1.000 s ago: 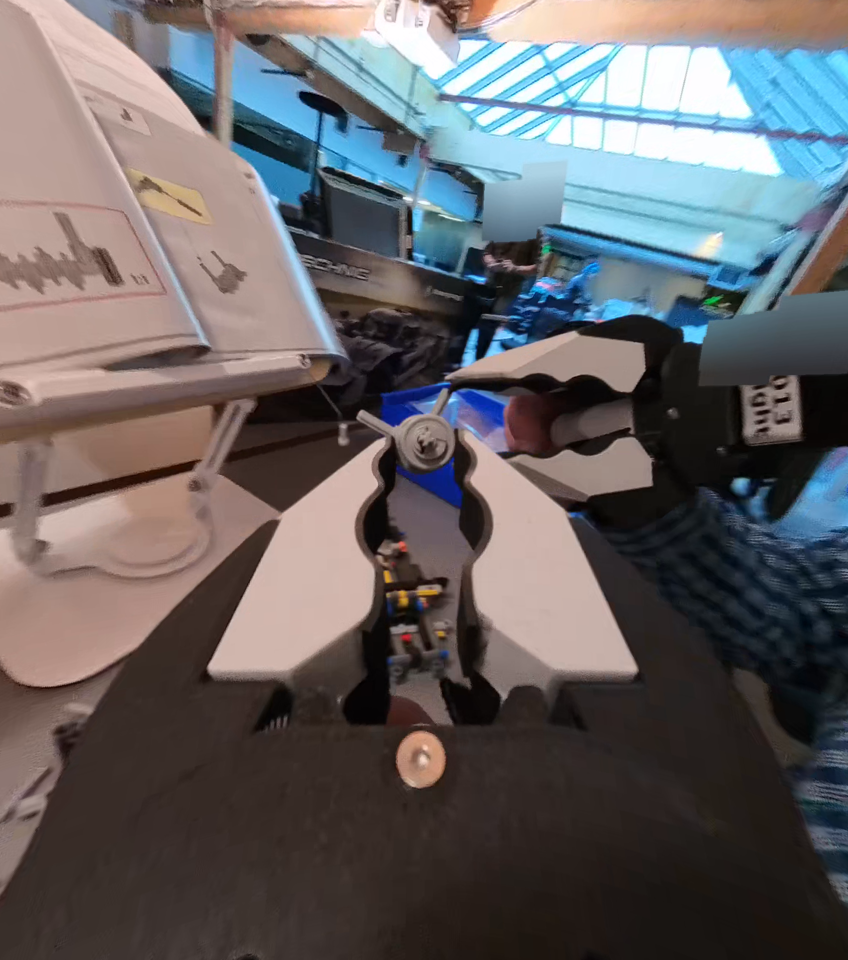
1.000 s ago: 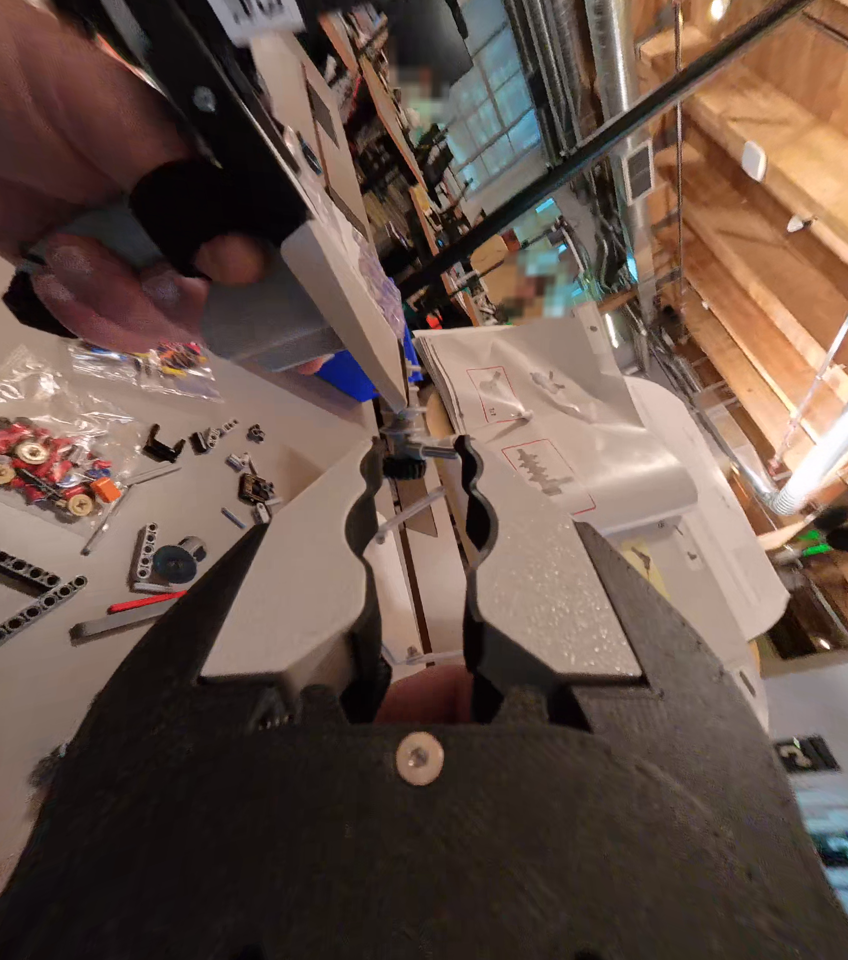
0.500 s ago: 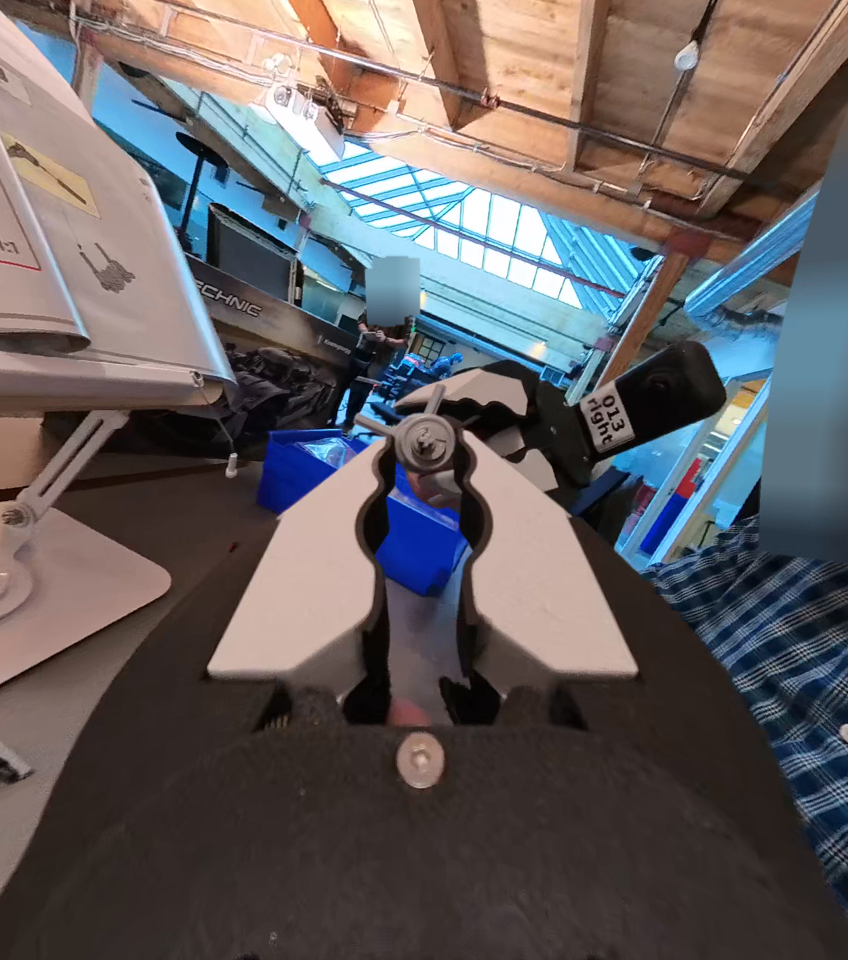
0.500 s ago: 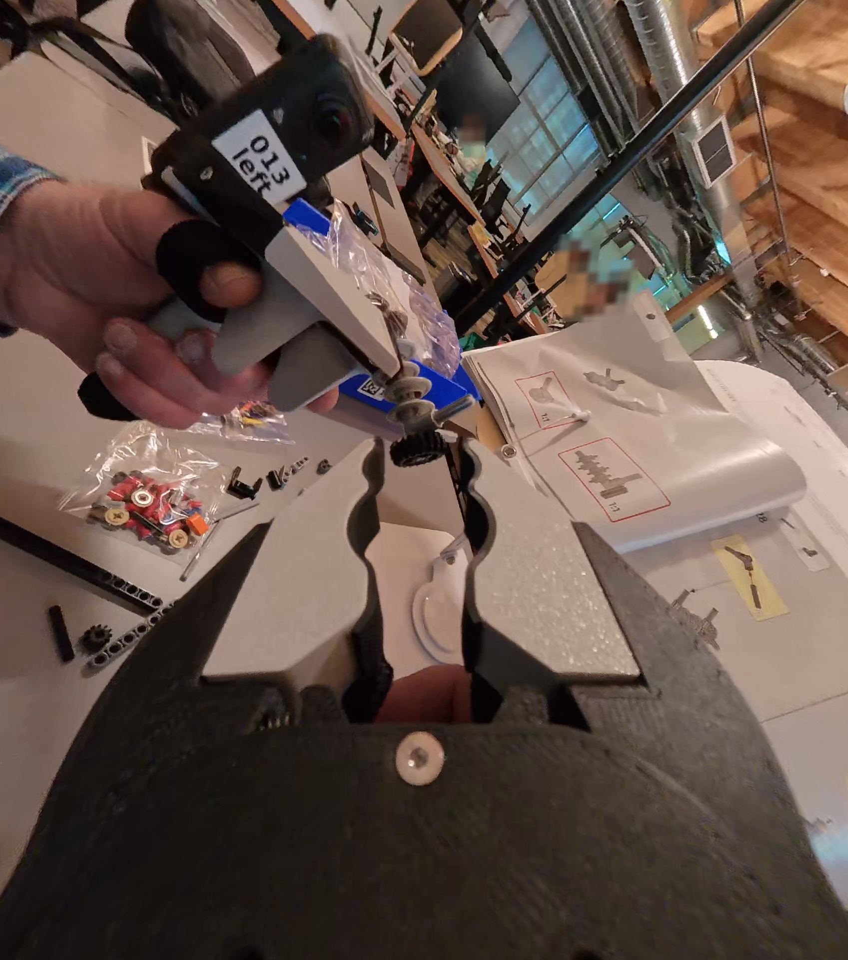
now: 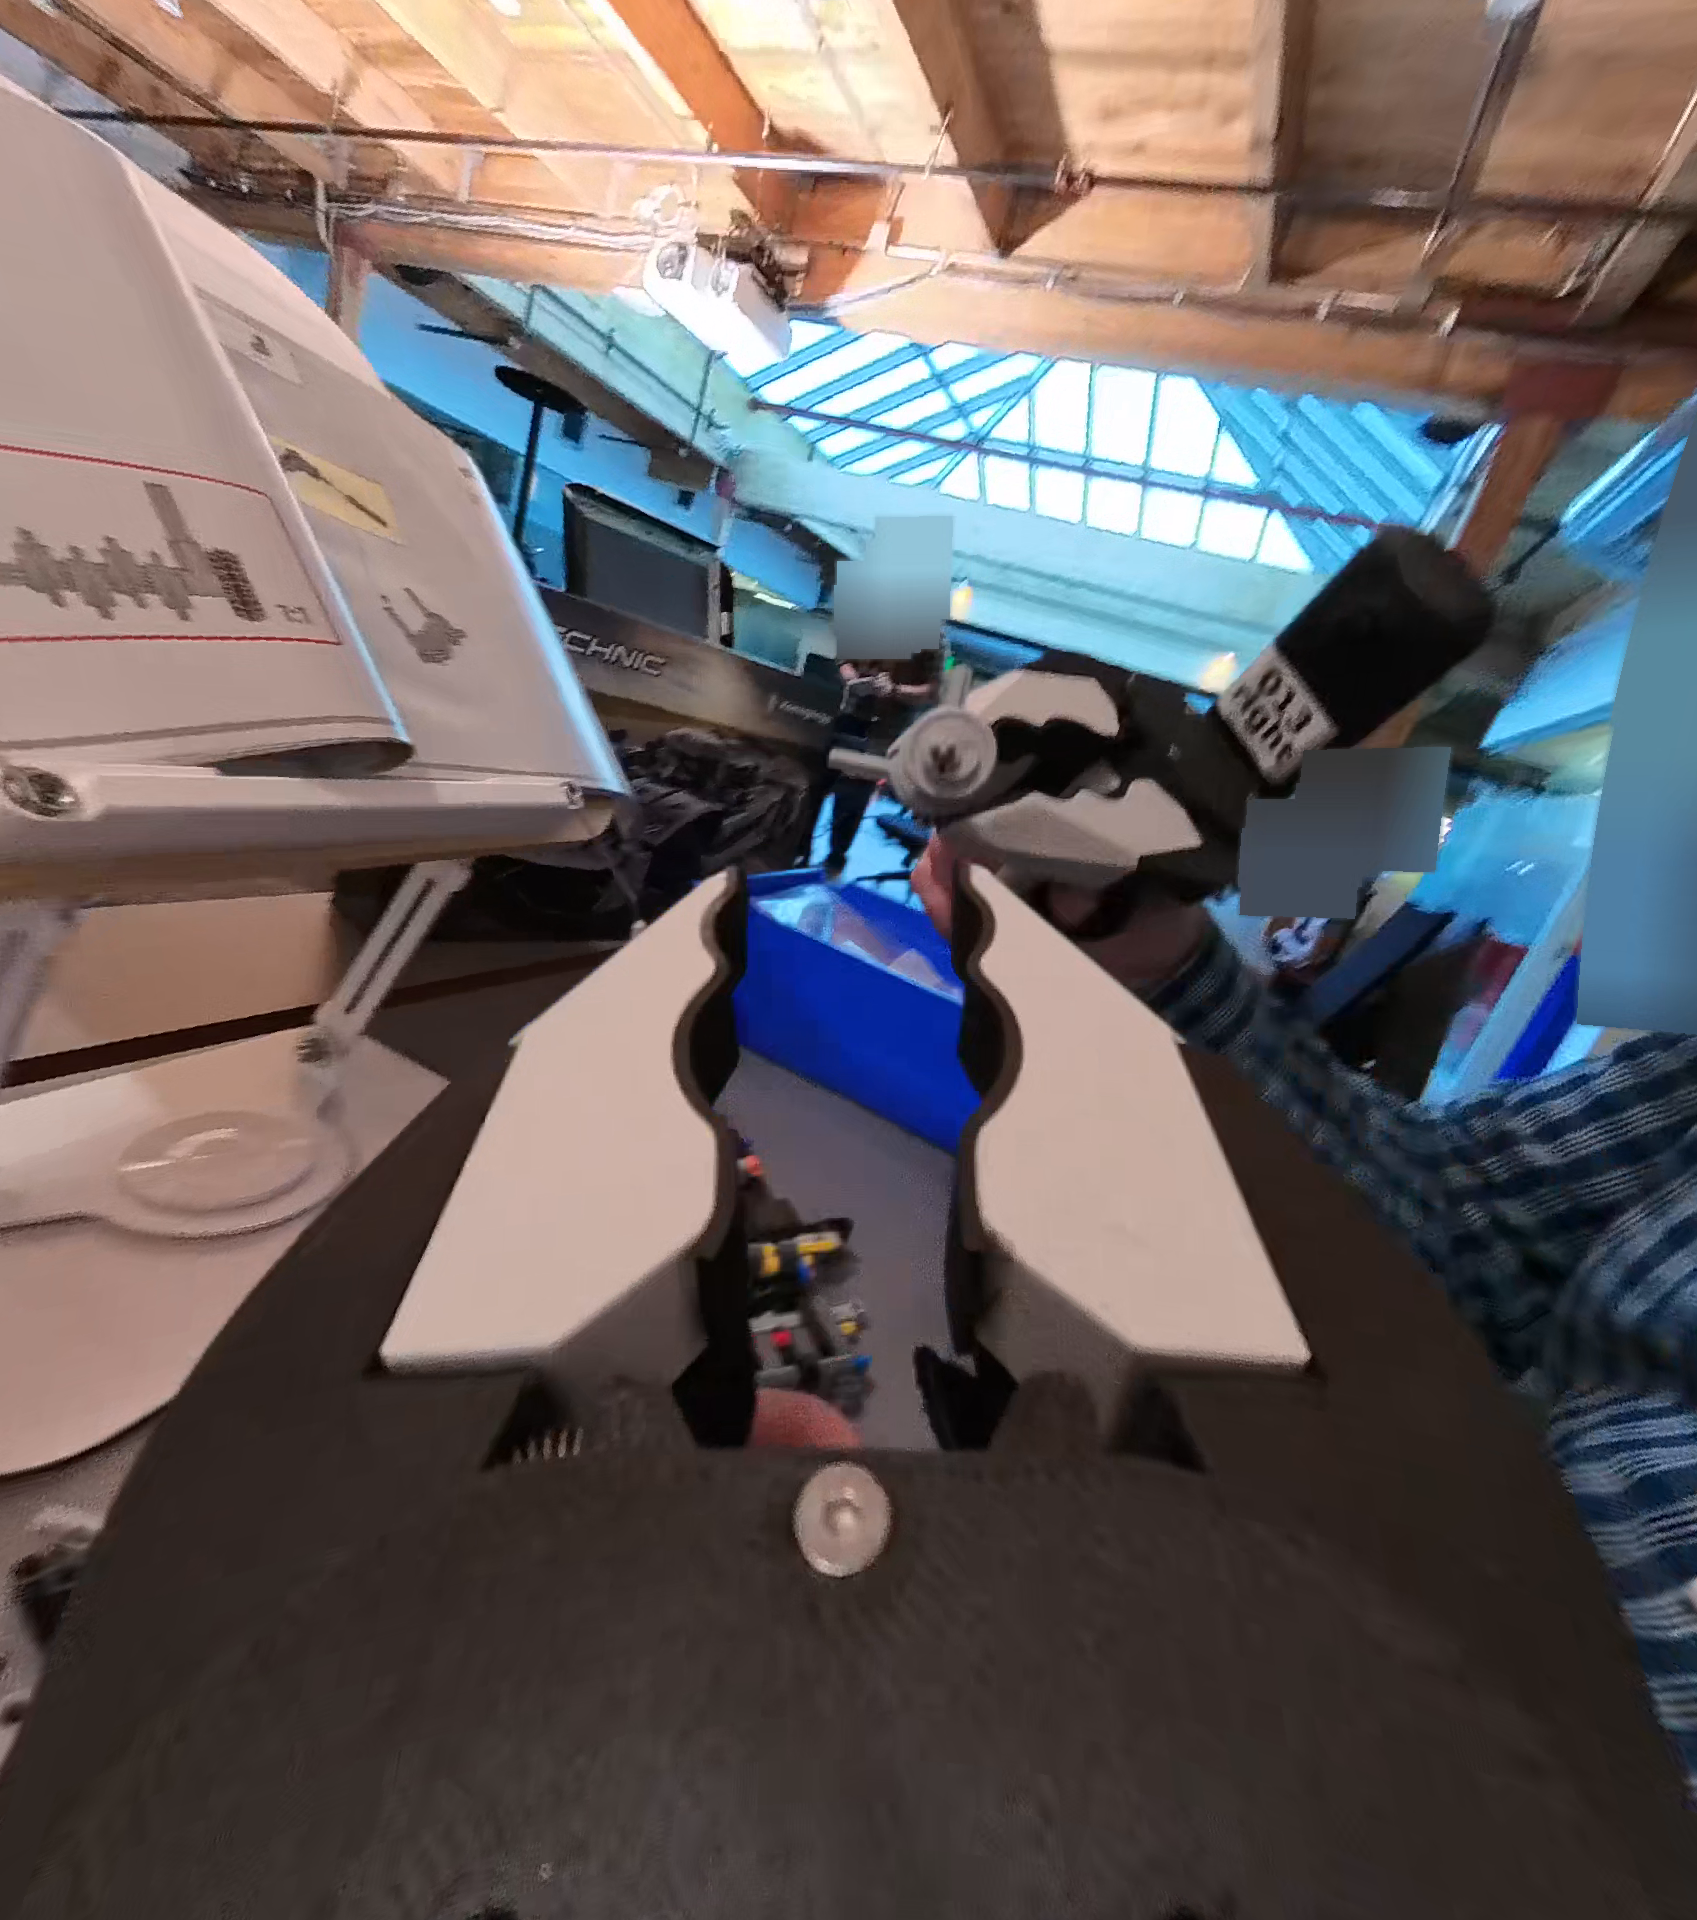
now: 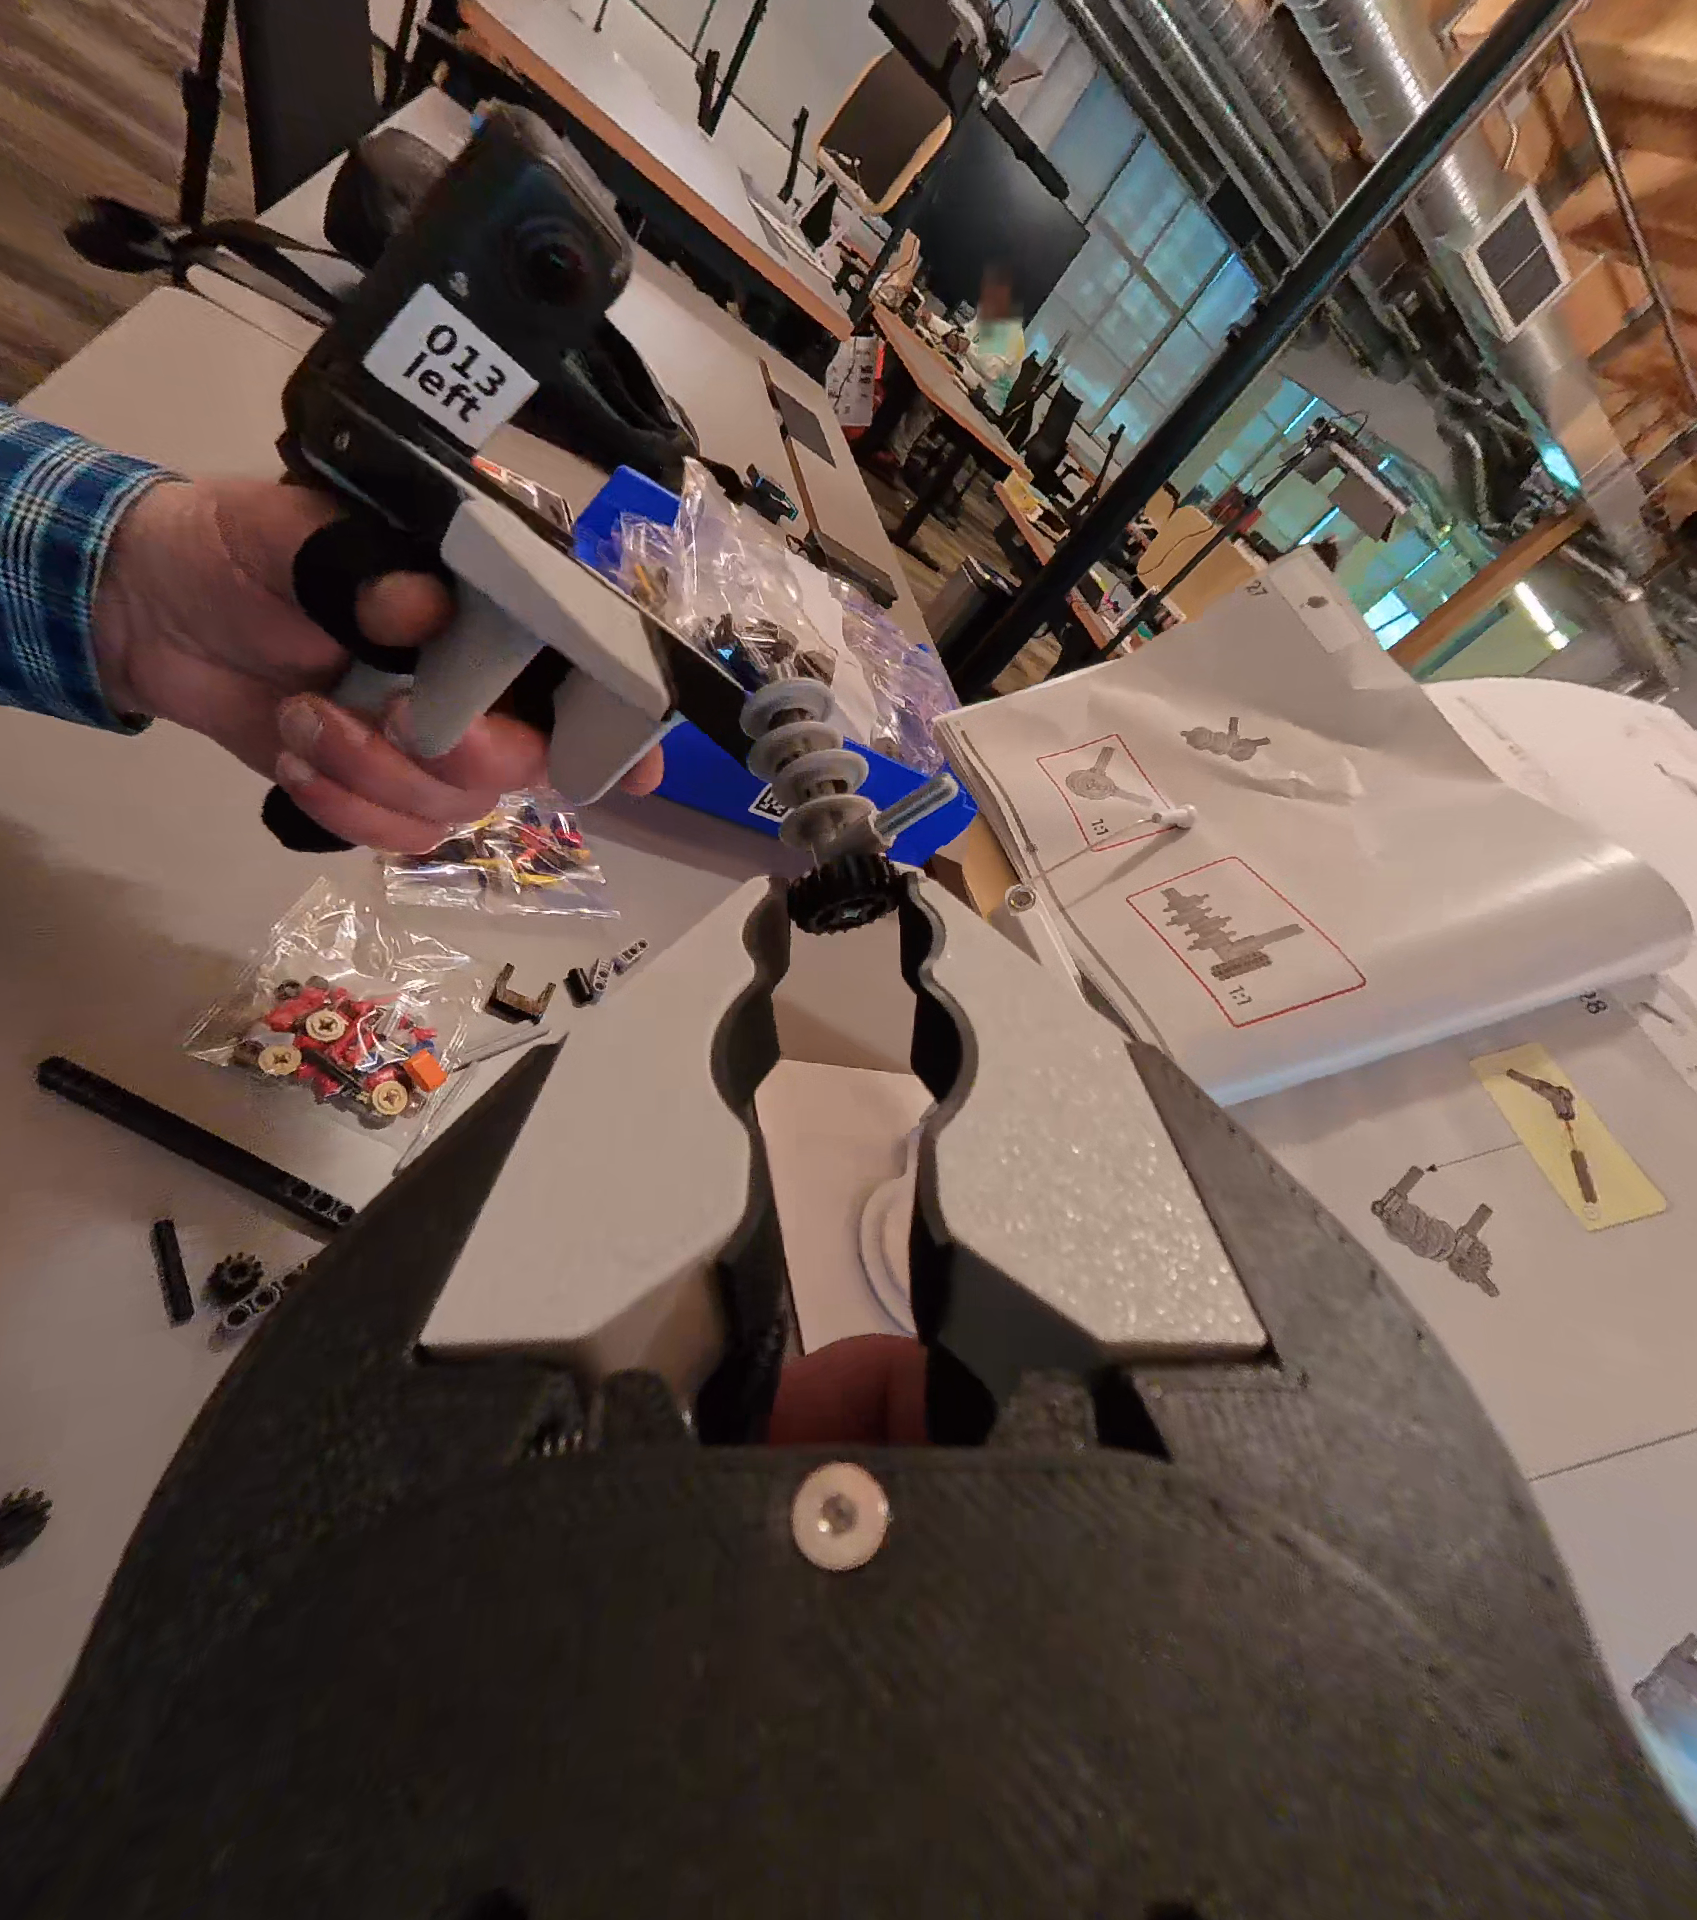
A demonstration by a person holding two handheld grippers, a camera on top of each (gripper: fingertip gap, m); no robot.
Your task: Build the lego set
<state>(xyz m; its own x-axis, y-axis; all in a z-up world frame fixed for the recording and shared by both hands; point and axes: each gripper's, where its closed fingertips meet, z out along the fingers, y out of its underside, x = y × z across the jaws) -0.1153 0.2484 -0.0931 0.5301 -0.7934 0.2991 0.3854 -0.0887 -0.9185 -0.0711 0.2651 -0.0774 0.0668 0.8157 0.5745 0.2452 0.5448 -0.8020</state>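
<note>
A grey axle assembly [image 6: 808, 764] with several grey discs and a black gear [image 6: 836, 906] at its near end is held in the air. My right gripper [image 6: 839, 899] is shut on the black gear. In the left wrist view the assembly [image 5: 939, 753] shows end-on in the right gripper [image 5: 958, 774], above and beyond my left gripper [image 5: 849, 894]. The left gripper is open and empty, its jaws well apart. In the right wrist view the left gripper [image 6: 693, 712] sits just off the assembly's far end.
An open instruction booklet [image 6: 1291, 831] rests on a white stand [image 5: 148, 1195] at the left. A blue bin [image 5: 844, 1008] holds bags. Parts bags [image 6: 335, 1039], a long black beam [image 6: 189, 1138], loose gears [image 6: 8, 1527] and a small partial build [image 5: 802, 1299] lie on the table. Tip to tip, the grippers are about 6 centimeters apart.
My left gripper has opened and let go of the axle assembly. The right gripper now holds it alone by the black gear, and the two grippers have drawn slightly apart.
</note>
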